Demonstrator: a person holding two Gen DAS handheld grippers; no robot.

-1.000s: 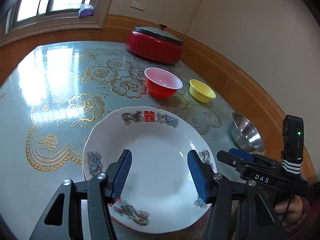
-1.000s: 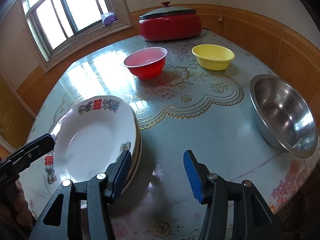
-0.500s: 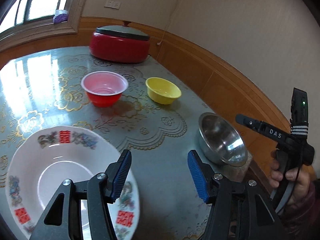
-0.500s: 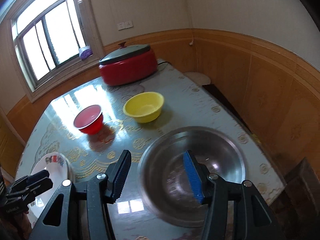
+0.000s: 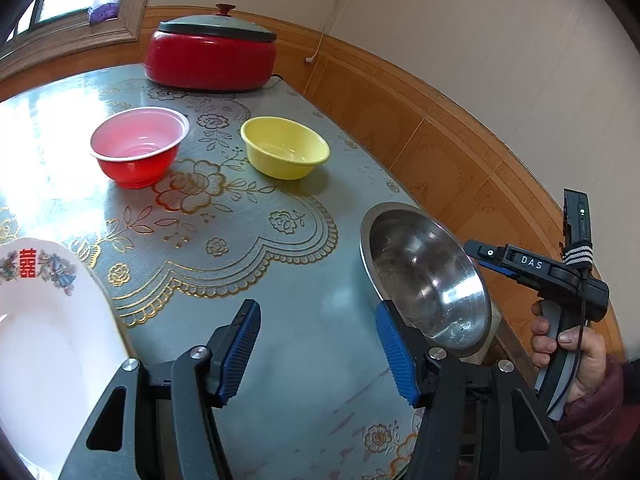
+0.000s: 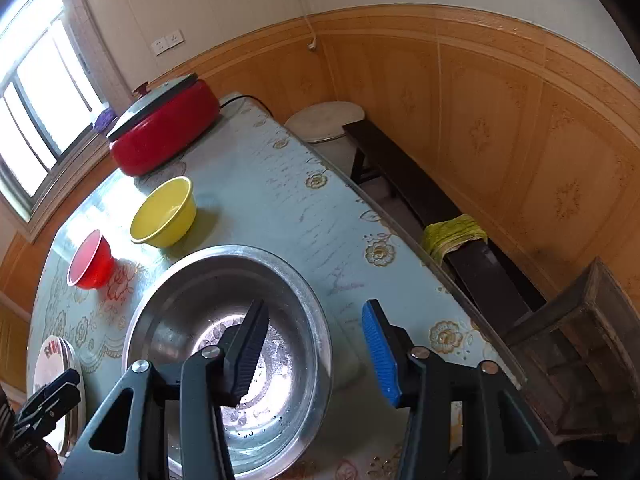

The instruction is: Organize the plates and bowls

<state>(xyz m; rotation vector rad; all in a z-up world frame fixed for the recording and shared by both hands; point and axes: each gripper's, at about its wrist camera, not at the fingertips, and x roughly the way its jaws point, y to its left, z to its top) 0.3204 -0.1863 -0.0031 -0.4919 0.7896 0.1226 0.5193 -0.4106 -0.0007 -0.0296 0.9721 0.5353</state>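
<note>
A steel bowl [image 6: 188,320] [image 5: 424,276] sits near the table's right edge. My right gripper [image 6: 316,344] [image 5: 480,254] straddles its right rim, one finger inside the bowl and the blue pad [image 6: 378,352] outside. Its jaws are closing, and the pads are still apart from the rim. My left gripper [image 5: 316,344] [image 6: 44,404] hangs open over bare tablecloth between the steel bowl and a white patterned plate [image 5: 48,320]. Stacked plates [image 6: 52,364] show at the lower left. A red bowl [image 5: 138,148] [image 6: 90,260] and a yellow bowl [image 5: 286,152] [image 6: 164,212] stand farther back.
A red lidded cooker [image 5: 212,56] [image 6: 164,132] stands at the table's far end under the window. Beyond the table's right edge are a dark bench [image 6: 440,208] with a yellow-green cloth [image 6: 452,234], a white stool [image 6: 324,120] and a wood-panelled wall.
Both grippers swung right, away from the plate and towards the steel bowl. The right gripper came over the bowl's rim and its jaws narrowed. The left gripper's opening looks unchanged.
</note>
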